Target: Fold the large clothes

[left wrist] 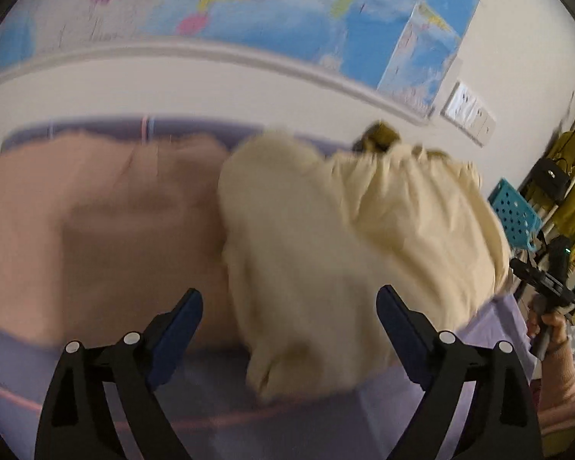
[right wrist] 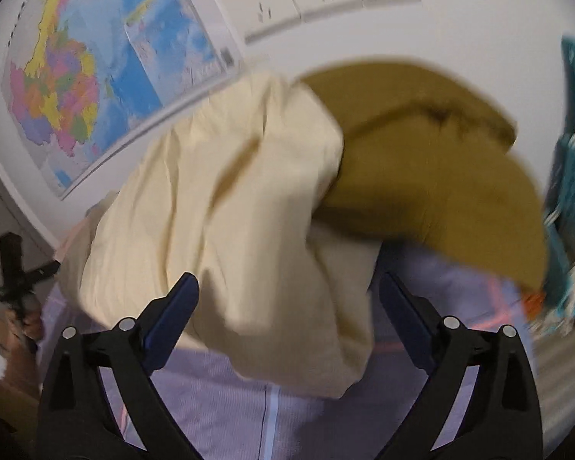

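Left wrist: left gripper (left wrist: 289, 306) agape over cream garment (left wrist: 345, 249); right gripper (right wrist: 289, 303) likewise; olive garment (right wrist: 433, 176) beside.

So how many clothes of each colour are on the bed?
Cream: 1
Pink: 1
Mustard: 1
Total: 3 clothes, counting only what shows.

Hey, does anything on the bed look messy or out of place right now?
Yes. The cream garment lies bunched in a heap, not spread flat, partly over the olive garment. A pink garment lies beside it. Both grippers, left and right, are open, holding nothing.
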### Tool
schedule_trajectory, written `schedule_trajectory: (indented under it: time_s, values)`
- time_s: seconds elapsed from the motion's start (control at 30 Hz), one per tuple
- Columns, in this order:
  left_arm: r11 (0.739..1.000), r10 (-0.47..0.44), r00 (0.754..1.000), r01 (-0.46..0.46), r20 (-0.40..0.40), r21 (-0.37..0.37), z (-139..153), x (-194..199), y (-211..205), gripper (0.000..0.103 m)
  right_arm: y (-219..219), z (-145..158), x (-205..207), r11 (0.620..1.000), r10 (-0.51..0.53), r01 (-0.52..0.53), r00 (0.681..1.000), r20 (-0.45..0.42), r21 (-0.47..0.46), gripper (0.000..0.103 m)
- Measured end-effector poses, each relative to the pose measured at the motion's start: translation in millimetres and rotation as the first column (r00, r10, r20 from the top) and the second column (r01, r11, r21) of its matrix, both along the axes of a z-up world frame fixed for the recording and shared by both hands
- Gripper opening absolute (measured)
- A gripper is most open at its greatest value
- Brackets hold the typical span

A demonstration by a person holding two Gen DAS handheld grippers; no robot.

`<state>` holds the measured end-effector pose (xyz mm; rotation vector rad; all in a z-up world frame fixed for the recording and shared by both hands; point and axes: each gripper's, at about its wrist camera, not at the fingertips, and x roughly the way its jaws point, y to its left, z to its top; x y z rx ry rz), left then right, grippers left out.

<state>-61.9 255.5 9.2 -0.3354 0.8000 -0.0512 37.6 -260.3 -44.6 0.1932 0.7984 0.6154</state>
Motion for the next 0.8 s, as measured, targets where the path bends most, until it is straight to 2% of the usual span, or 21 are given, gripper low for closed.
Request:
schedule_trajectory:
  time_s: [0.07, 0.13, 0.17, 0.2, 0.23, 0.27, 0.3, 0.33, 0.37, 0.4, 0.47, 0.5, 0.53, 0.6, 0.63, 0.67, 0.77, 0.8]
  values:
    - [0.999, -0.027, 0.999, 0.027, -0.035, -0.018, -15.1, -0.6, -6.5, 0.089, 5.8, -12.0, 2.3, 1.000, 0.018, -0.018, 1.000, -0.015, 0.001, 0.094]
    - [0.997, -0.079, 0.995, 0.079, -0.067, -0.010, -32.0, 6.6, -21.2, 0.089, 8.9, -16.8, 8.4, 0.999, 0.033, -0.032, 0.999, -0.020, 0.044, 0.093]
    - [0.996, -0.092, 0.993, 0.091, -0.071, -0.018, -36.0, 10.6, -25.8, 0.086, 10.6, -18.1, 12.5, 0.997, 0.041, -0.039, 0.999, -0.025, 0.066, 0.087]
    - [0.993, -0.114, 0.991, 0.111, -0.070, -0.043, -41.9, 16.8, -33.0, 0.080, 11.9, -18.7, 15.2, 0.993, 0.058, -0.054, 0.998, -0.039, 0.100, 0.064]
    - [0.994, -0.100, 0.992, 0.098, -0.073, -0.038, -44.5, 21.1, -37.3, 0.067, 13.2, -18.8, 16.2, 0.991, 0.070, -0.064, 0.996, -0.051, 0.118, 0.043]
    - [0.993, -0.111, 0.991, 0.107, -0.077, -0.054, -44.9, 24.2, -40.5, 0.058, 16.7, -16.1, 14.2, 0.990, 0.087, -0.080, 0.995, -0.057, 0.115, 0.027]
    - [0.992, -0.112, 0.991, 0.108, -0.073, -0.059, -42.7, 22.2, -40.9, 0.041, 19.6, -10.9, 10.2, 0.986, 0.118, -0.109, 0.991, -0.064, 0.129, 0.012]
    - [0.992, -0.109, 0.992, 0.104, -0.071, -0.067, -38.2, 20.5, -41.0, 0.028, 21.8, -3.0, 4.3, 0.985, 0.124, -0.117, 0.991, -0.053, 0.126, 0.009]
    - [0.990, -0.111, 0.991, 0.104, -0.070, -0.091, -33.2, 17.1, -39.1, 0.025, 20.6, 9.9, -6.1, 0.985, 0.130, -0.126, 0.991, -0.026, 0.119, 0.008]
    - [0.986, -0.113, 0.991, 0.103, -0.072, -0.131, -26.7, 14.2, -37.0, 0.021, 14.4, 22.3, -14.5, 0.977, 0.141, -0.138, 0.990, -0.005, 0.166, 0.007]
    - [0.973, -0.122, 0.991, 0.109, -0.054, -0.205, -14.8, 0.4, -28.4, 0.019, -5.7, 51.6, -34.6, 0.948, 0.157, -0.161, 0.987, 0.038, 0.275, 0.006]
    - [0.960, -0.129, 0.991, 0.116, -0.034, -0.256, -5.7, -10.9, -23.5, 0.018, -15.4, 64.6, -45.0, 0.940, 0.154, -0.167, 0.986, 0.067, 0.298, 0.005]
    - [0.951, -0.137, 0.991, 0.129, -0.009, -0.281, 1.2, -21.3, -20.4, 0.018, -29.5, 79.2, -59.0, 0.937, 0.137, -0.164, 0.985, 0.109, 0.309, 0.004]
    - [0.934, -0.150, 0.988, 0.153, 0.036, -0.324, 9.0, -43.7, -15.0, 0.019, -48.6, 86.2, -72.2, 0.947, 0.102, -0.133, 0.987, 0.121, 0.293, 0.004]
    - [0.930, -0.154, 0.988, 0.155, 0.029, -0.334, 5.1, -51.9, -14.2, 0.020, -57.5, 83.3, -76.2, 0.954, 0.080, -0.109, 0.990, 0.113, 0.280, 0.004]
    - [0.930, -0.156, 0.988, 0.150, 0.011, -0.335, -1.6, -55.7, -14.3, 0.020, -67.6, 69.9, -76.8, 0.962, 0.051, -0.066, 0.997, 0.064, 0.265, 0.004]
    - [0.939, -0.167, 0.972, 0.105, -0.166, -0.328, -54.2, -51.2, -23.5, 0.025, -75.5, 16.0, -69.0, 0.985, 0.000, 0.018, 0.994, -0.108, 0.171, 0.004]
    - [0.938, -0.173, 0.969, 0.108, -0.174, -0.331, -61.5, -51.7, -22.8, 0.027, -75.6, -2.5, -65.4, 0.989, -0.010, 0.034, 0.987, -0.158, 0.147, 0.004]
